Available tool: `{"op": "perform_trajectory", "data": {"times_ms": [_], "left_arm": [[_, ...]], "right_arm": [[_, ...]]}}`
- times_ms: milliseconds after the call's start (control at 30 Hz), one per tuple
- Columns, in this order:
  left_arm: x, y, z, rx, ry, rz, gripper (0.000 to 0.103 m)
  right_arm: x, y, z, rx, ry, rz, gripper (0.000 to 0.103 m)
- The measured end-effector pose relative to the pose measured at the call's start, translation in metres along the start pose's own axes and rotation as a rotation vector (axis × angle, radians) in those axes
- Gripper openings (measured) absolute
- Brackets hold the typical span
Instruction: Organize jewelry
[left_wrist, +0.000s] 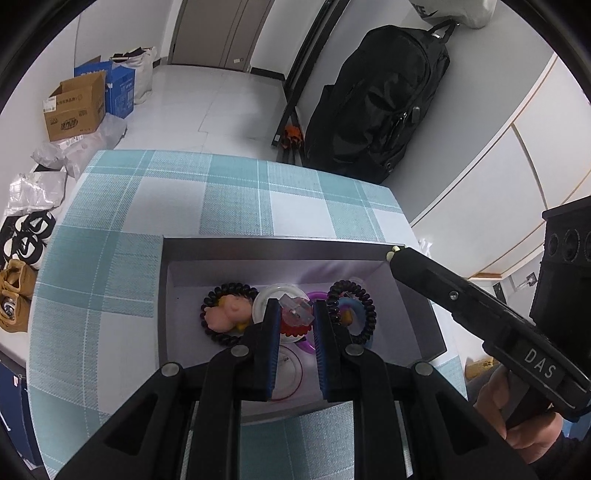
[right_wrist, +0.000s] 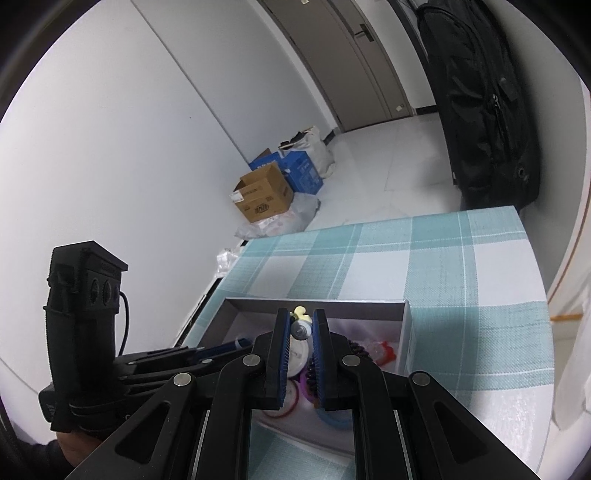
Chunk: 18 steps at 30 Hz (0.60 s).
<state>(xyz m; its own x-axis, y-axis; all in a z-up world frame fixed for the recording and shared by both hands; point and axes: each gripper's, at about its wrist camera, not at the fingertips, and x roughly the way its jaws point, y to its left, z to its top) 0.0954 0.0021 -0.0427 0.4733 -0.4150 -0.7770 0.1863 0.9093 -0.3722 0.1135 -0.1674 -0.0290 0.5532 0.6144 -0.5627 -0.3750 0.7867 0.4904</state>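
Note:
A grey box (left_wrist: 277, 245) (right_wrist: 354, 303) with a white inside stands on the checked tablecloth (left_wrist: 221, 192). In it lie two black coil hair ties (left_wrist: 356, 314), a pink charm (left_wrist: 227, 314), a white ring (left_wrist: 264, 299), a purple ring (left_wrist: 317, 295) and a clear clip with a red piece (left_wrist: 295, 314) (right_wrist: 380, 349). My left gripper (left_wrist: 296, 302) (right_wrist: 242, 343) hangs over the box, shut; I see nothing pinched, and the clear clip shows through its narrow gap. My right gripper (right_wrist: 300, 314) (left_wrist: 393, 256) is shut on a small yellow-tipped clip (right_wrist: 300, 330) above the box's far right corner.
A black backpack (left_wrist: 376, 107) leans on the wall beyond the table's far edge. Cardboard and blue boxes (left_wrist: 74, 107) and plastic bags sit on the floor to the left. A person's hand (left_wrist: 517, 417) holds the right gripper's handle beside the box.

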Motion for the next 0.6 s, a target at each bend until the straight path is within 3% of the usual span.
{"op": "perform_trajectory", "data": {"times_ms": [433,600], "left_arm": [[0.0054,-0.0038,0.0006,0.002,0.024,0.002,0.015],[0.0015,-0.0066,-0.0014,0.017,0.011,-0.008,0.035]], "right_arm": [[0.0077,-0.0004,-0.0007,0.002,0.020,-0.014,0.014],[0.0015,-0.0012,0.0000,0.005,-0.003,-0.019,0.014]]}}
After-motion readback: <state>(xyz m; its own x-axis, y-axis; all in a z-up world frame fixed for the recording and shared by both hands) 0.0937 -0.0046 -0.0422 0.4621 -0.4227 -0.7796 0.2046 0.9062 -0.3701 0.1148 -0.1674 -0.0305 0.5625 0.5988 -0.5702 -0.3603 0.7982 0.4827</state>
